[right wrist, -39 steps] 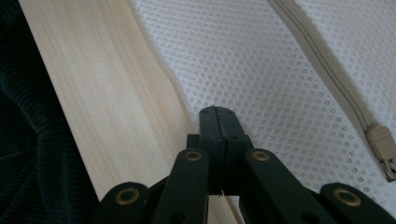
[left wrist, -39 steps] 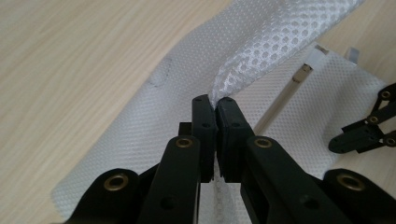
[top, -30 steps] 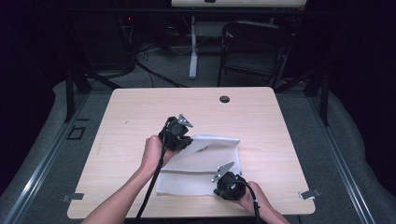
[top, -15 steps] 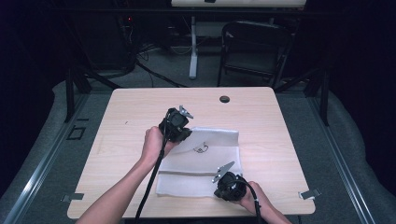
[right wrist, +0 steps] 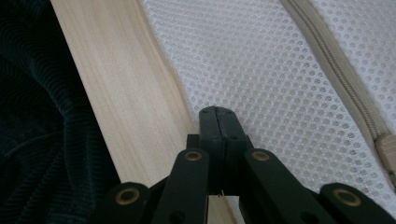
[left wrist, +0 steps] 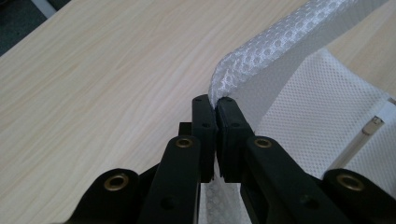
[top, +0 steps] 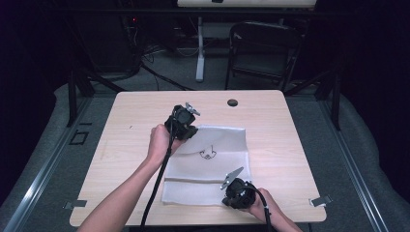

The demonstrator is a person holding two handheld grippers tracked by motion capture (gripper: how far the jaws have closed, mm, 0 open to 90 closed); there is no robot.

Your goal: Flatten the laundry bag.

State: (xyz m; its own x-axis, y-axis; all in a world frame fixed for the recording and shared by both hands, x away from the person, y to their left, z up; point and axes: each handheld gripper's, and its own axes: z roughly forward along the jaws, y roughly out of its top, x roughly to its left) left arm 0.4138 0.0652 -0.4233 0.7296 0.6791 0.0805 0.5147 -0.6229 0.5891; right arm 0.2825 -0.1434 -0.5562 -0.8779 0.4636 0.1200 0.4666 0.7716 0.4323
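At the near edge of the worktop (top: 121, 145), the right gripper (top: 231, 189) is pinching the near edge of the white mesh bag (top: 212, 169), jaws clamped together on the fabric. Farther off, the left gripper (top: 189, 129) is gripping the bag's far-left corner, holding it lifted and folded over.

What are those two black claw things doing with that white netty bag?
A person is folding a white mesh zip bag on a light wooden table. The left gripper is shut on one corner, lifted off the table and curling over. The right gripper is shut at the bag's near edge, by the table's edge. A small dark drawing shows on the bag.
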